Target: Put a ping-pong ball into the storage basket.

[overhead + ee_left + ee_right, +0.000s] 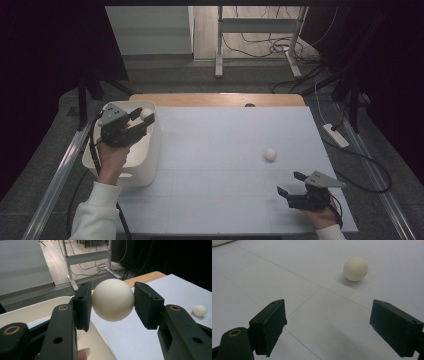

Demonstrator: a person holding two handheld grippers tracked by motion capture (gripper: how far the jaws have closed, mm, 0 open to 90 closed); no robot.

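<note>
Black jaws clamp a cream ball over the tub, with a second ball out on the mat.

Up close in the left gripper view, the left gripper [112, 302] has both pads pressed against the held ball [112, 300], pinching it clean off any surface, with the white tub [32, 312] curving just below and a fingertip peeking in at the bottom edge. From the high view, that left gripper [141, 120] hangs above the tub [145, 165] at the left edge of the pale mat [225, 150]. Over on the right, the right gripper [291, 183] sits low near the mat's front corner, jaws spread wide with nothing between them. Ahead of it lies the loose ball [355, 268], resting on the mat [312, 277], well apart from the tub.
</note>
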